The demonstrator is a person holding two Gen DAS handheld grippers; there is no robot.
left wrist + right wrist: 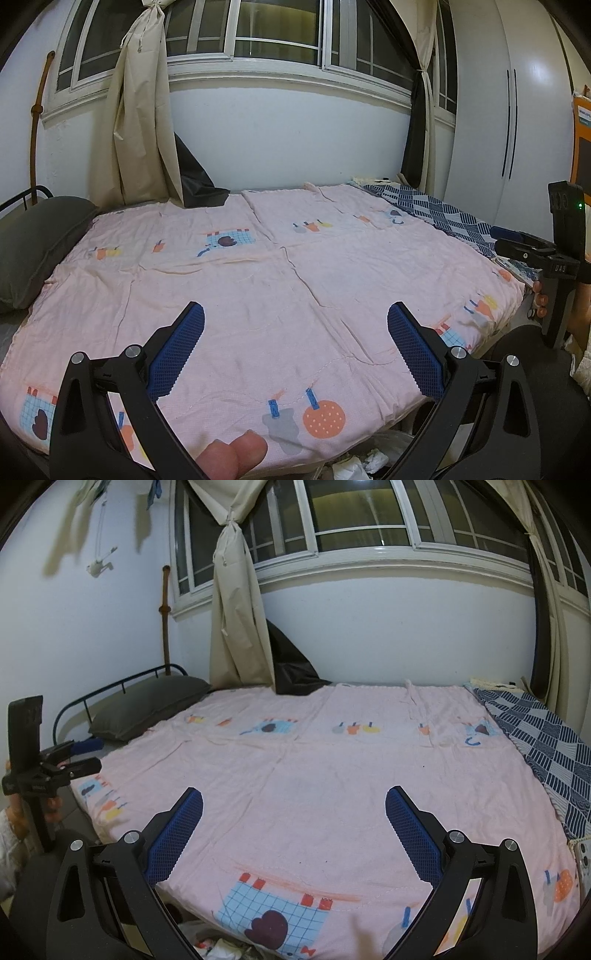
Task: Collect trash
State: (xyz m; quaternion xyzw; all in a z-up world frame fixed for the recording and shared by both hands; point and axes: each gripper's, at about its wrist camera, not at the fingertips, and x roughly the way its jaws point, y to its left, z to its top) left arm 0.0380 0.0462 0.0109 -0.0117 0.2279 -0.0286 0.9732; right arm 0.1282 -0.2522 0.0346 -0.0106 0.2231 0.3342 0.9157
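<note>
Left wrist view: left gripper (pixel 295 328) fingers spread wide, empty, over pink quilt (pixel 258 288); crumpled white trash (pixel 360 463) below the bed's near edge. Right wrist view: right gripper (pixel 294 812) also wide, empty, above quilt; trash bits (pixel 218 946) at bottom edge.

A bed (pixel 22 206) fills the frame centre, covered by a pink printed quilt (pixel 295 288). A dark pillow (pixel 33 243) lies at left, a blue patterned blanket (pixel 443 210) at upper right.
</note>
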